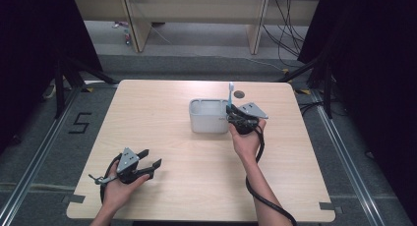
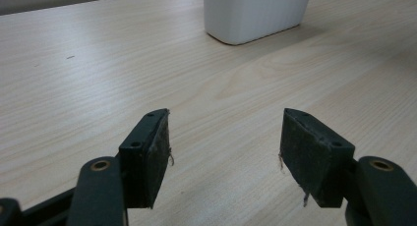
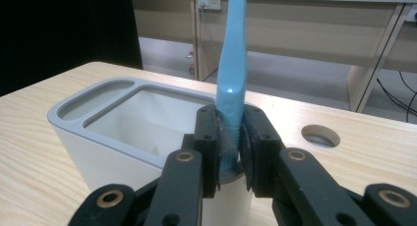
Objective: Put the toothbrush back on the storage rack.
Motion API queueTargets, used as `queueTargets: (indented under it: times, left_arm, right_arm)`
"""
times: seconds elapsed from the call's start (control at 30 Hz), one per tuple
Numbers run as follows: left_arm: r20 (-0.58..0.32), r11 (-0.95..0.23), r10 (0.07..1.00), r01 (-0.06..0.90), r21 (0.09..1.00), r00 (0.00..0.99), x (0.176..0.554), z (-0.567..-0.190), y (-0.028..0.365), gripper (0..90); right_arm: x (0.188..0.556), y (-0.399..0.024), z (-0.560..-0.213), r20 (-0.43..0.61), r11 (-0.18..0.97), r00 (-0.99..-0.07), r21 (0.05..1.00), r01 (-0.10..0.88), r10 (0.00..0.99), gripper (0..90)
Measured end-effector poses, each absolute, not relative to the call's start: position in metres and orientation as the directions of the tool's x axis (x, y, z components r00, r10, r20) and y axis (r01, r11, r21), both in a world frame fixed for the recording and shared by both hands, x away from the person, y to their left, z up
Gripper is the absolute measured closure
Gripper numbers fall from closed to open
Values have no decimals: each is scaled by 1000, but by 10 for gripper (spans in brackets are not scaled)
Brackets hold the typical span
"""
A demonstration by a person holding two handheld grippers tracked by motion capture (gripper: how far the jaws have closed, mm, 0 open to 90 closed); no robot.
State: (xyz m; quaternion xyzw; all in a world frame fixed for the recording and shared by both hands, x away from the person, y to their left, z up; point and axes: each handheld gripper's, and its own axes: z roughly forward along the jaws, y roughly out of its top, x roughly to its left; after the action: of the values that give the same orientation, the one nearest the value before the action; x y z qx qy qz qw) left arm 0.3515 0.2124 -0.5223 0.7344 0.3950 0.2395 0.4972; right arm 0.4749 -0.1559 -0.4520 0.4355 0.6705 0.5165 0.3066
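The blue toothbrush stands upright, its handle pinched between the pressed-together pads of the right gripper at the right end of the white holder; its lower end sits at the holder's rim, beside the large open compartment; a narrower compartment lies along the far left side; in the high view the holder rests near the middle of the wooden table, with a round hole just behind it; the left gripper, well apart near the front edge, has its jaws spread over bare wood.
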Motion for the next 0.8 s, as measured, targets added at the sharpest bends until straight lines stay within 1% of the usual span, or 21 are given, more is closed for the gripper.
queueTargets:
  times: [0.07,0.3,0.37,0.5,0.53,0.63,0.7,0.8]
  left_arm:
    - [-41,-191,819,339,921,573,352,-523,212,353]
    - [-42,-191,818,340,921,574,352,-522,212,353]
    - [-42,-190,818,338,922,573,352,-523,212,353]
    - [-41,-190,818,338,922,573,352,-523,212,353]
    - [-42,-190,818,338,922,574,352,-523,212,353]
    - [-41,-190,818,338,922,573,352,-523,212,353]
    - [-37,-196,822,343,919,569,351,-522,212,353]
    - [-37,-195,821,342,919,569,351,-522,212,353]
  right_arm:
    - [474,-156,-453,39,86,-424,958,272,905,787]
    - [474,-156,-454,29,102,-438,957,273,899,786]
    - [474,-156,-454,7,120,-433,957,264,901,785]
    - [473,-155,-455,16,113,-433,956,271,901,779]
    - [473,-155,-454,1,131,-441,954,268,898,773]
    - [472,-155,-454,-20,147,-439,955,257,898,730]
    - [471,-155,-454,1,130,-437,954,271,899,689]
    - [469,-155,-454,1,131,-436,953,273,900,634]
